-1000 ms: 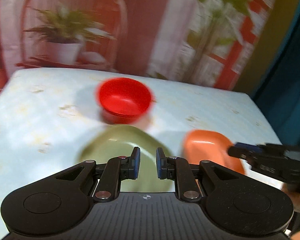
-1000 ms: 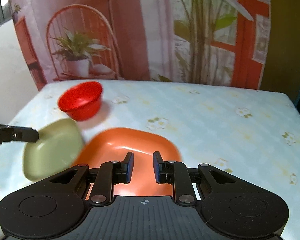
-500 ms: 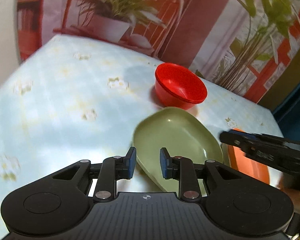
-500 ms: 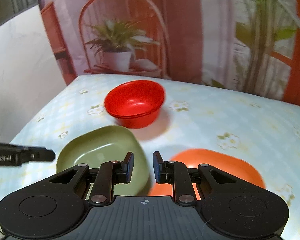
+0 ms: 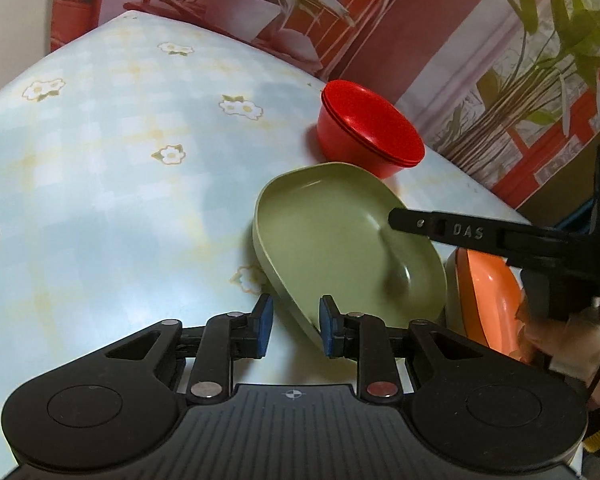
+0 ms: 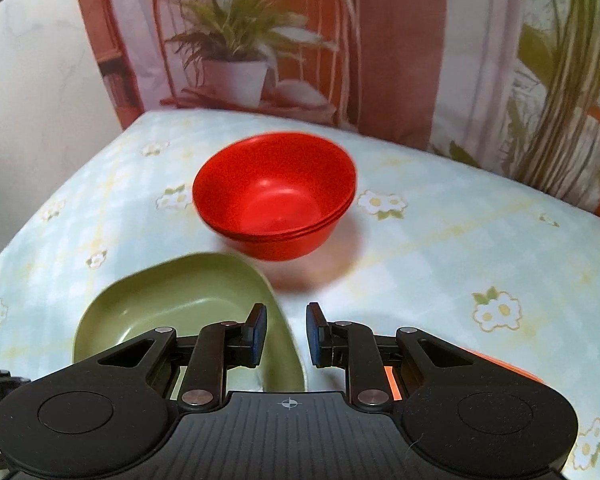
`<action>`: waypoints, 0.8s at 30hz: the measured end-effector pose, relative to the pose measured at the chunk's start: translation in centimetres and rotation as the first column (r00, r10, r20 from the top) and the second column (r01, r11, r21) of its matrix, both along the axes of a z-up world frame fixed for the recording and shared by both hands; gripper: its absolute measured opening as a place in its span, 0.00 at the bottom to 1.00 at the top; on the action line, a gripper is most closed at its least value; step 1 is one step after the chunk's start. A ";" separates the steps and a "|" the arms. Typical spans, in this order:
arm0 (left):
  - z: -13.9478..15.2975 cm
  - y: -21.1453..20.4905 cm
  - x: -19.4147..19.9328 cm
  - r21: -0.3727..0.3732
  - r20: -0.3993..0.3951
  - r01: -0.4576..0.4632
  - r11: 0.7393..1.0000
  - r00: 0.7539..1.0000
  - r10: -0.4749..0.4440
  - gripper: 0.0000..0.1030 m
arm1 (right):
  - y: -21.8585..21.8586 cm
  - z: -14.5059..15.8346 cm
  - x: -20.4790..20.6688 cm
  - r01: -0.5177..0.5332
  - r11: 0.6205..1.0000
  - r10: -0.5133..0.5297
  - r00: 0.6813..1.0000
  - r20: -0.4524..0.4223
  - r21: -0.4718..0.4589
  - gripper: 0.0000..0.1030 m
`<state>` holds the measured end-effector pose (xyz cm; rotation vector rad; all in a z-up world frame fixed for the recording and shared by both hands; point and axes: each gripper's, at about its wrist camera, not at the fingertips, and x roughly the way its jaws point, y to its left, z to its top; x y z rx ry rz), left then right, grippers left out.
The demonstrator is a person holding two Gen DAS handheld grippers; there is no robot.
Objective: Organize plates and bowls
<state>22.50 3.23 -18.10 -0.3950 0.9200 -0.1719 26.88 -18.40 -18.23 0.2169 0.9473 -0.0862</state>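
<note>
Right wrist view: red bowl stack (image 6: 275, 196), one green plate (image 6: 188, 304), one orange plate (image 6: 496, 364), both tongs (image 6: 286, 334) apart.

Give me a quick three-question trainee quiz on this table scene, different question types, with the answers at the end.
1. True or false: the red bowls are a nested stack.
2. Which dish lies nearest the left gripper? A) green plate B) orange plate C) red bowls
3. Fill in: the right gripper has its jaws ____.

Key: 1 true; 2 A; 3 open, straddling the green plate's rim without gripping it.
</note>
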 end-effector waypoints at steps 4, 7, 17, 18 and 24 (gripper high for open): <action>-0.1 0.0 -0.3 -0.009 0.013 -0.010 1.000 1.000 0.010 0.19 | 0.6 -0.4 -0.1 -0.010 1.000 0.010 1.000 -0.004 0.004 0.20; -0.1 -0.1 -0.2 0.004 0.013 -0.019 1.000 1.000 0.019 0.18 | 0.9 -0.3 -0.4 -0.020 1.000 0.020 1.000 0.003 -0.004 0.20; 0.2 2.0 -1.8 0.021 0.014 -0.067 0.998 0.998 0.067 0.16 | 1.5 0.2 -2.4 -0.028 0.999 0.027 0.999 0.029 0.045 0.10; 0.3 2.2 -2.0 0.025 0.015 -0.074 0.997 0.997 0.073 0.16 | 1.7 0.4 -2.7 -0.028 0.998 0.026 0.999 0.038 0.051 0.10; 1.1 3.1 -2.9 0.038 0.033 -0.099 0.994 0.995 0.098 0.16 | 2.9 1.1 -5.5 -0.004 0.995 -0.006 0.995 0.095 0.099 0.10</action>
